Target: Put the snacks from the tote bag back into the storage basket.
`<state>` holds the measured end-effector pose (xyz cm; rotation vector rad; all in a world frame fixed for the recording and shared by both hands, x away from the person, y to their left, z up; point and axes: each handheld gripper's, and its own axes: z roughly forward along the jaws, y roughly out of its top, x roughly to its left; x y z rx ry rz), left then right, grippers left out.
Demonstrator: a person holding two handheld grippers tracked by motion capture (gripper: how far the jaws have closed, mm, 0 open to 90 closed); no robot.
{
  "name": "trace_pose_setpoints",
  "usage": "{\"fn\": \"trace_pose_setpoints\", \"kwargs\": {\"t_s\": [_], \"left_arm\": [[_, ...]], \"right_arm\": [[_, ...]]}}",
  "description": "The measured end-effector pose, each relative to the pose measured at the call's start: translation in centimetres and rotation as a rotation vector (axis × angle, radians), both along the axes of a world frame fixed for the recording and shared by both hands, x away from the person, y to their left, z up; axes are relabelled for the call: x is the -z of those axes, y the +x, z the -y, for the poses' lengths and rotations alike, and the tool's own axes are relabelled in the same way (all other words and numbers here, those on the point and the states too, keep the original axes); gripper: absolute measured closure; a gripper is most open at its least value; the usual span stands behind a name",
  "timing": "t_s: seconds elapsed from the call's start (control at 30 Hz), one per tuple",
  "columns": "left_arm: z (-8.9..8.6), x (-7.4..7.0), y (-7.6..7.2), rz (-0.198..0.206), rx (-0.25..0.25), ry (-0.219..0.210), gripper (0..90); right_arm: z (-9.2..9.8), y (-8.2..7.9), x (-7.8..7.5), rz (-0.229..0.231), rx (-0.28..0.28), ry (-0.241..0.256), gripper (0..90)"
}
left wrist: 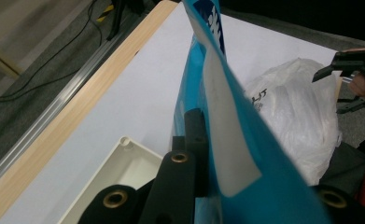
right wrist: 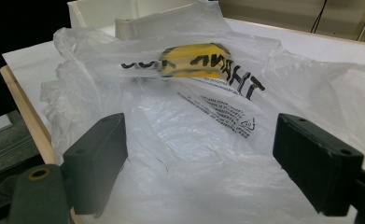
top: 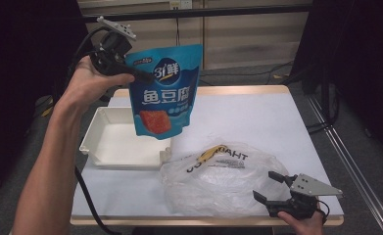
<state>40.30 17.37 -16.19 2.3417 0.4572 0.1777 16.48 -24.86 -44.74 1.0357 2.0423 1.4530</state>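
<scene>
Left gripper (top: 130, 73) clamped on blue pouch (top: 165, 93), upper left, above white tray (top: 111, 147). Lower gently, keep upright. Right gripper (top: 272, 188) jaws wide, empty, beside plastic bag (top: 218, 181).

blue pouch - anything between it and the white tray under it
Nothing visible. The blue pouch hangs in the air from the left gripper, above the right part of the white tray, whose inside looks empty. The plastic bag lies beside the tray.

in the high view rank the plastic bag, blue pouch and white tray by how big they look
1. plastic bag, widest spread on the table.
2. white tray and blue pouch look close; the pouch is held up nearer the camera and covers part of the tray, so I won't rank them.
</scene>
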Motion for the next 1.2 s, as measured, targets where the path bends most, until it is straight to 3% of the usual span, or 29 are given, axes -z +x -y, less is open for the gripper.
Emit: {"fn": "trace_pose_setpoints", "kwargs": {"t_s": [0.17,0.6,0.83,1.0,1.2], "left_arm": [[-1.1,0.1,0.4,-0.003,-0.028,0.034,90.0],[-4.1,1.5,1.8,-0.027,-0.089,0.022,90.0],[-4.9,1.9,2.6,-0.027,-0.109,0.031,90.0],[-5.0,3.3,3.6,-0.048,-0.11,0.043,90.0],[-5.0,4.7,4.2,-0.064,-0.122,0.02,90.0]], "right_arm": [[-0.1,-0.1,-0.1,0.008,-0.004,0.005,16.4],[-0.2,-0.1,-0.1,0.009,-0.01,0.01,15.9],[-0.1,-0.1,-0.1,0.007,-0.005,0.013,15.8],[-0.1,0.0,0.0,-0.001,-0.011,0.017,15.4],[-0.2,0.0,0.1,-0.002,-0.015,0.013,15.4]]}}
